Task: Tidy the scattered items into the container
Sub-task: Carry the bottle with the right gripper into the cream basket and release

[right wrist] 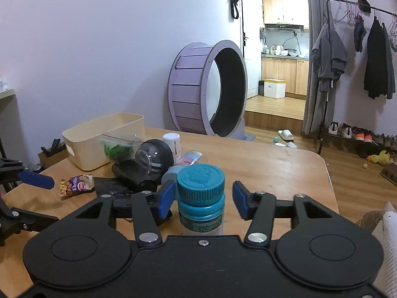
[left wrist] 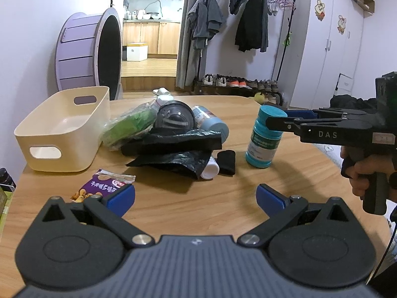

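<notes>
The teal bottle point(right wrist: 200, 200) stands upright on the table point(right wrist: 273, 171), right of the pile, between the right gripper point(right wrist: 202, 200)'s spread pads, neither visibly pressing it; the left gripper point(left wrist: 196, 195) waits wide open and empty; the cream bin point(left wrist: 62, 129) sits far left, ready to receive.

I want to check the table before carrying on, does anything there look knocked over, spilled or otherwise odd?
Nothing looks spilled or broken. The clutter is heaped, though: a black bag draped over a white bottle, and a clear-domed black ball and a light blue can lying on their sides. The cream bin holds nothing. Only the teal bottle stands upright.
</notes>
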